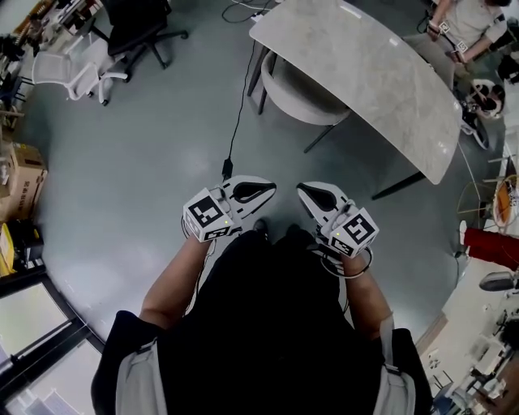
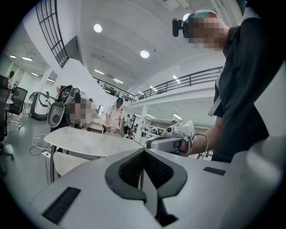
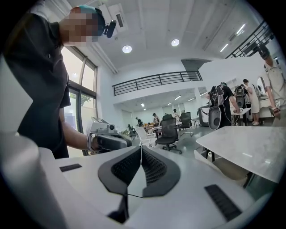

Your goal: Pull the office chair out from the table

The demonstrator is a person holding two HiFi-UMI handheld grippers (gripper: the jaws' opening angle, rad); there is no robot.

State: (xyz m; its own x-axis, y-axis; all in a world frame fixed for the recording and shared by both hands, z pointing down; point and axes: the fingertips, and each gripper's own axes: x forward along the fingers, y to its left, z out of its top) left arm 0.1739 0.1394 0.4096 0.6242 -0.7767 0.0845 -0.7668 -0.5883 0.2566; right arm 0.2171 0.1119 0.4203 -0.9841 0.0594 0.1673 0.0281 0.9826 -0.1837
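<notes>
A pale shell chair [image 1: 298,96] with dark legs is tucked under the near edge of the marble table [image 1: 381,73] in the head view. Both grippers hang in front of my body, well short of the chair, tips turned toward each other. My left gripper [image 1: 271,191] is shut with nothing in it, and my right gripper [image 1: 301,191] is shut and empty too. The left gripper view has its closed jaws [image 2: 143,154] low in the frame, with the table [image 2: 85,141] and chair [image 2: 67,163] beyond at the left. In the right gripper view the table [image 3: 250,147] and chair [image 3: 228,169] lie right of its jaws [image 3: 141,150].
A black cable [image 1: 237,113] runs across the grey floor from the table toward me. A black office chair [image 1: 139,28] and a white chair [image 1: 73,69] stand at the far left. Cardboard boxes [image 1: 20,178] line the left edge. A person [image 1: 470,24] sits behind the table.
</notes>
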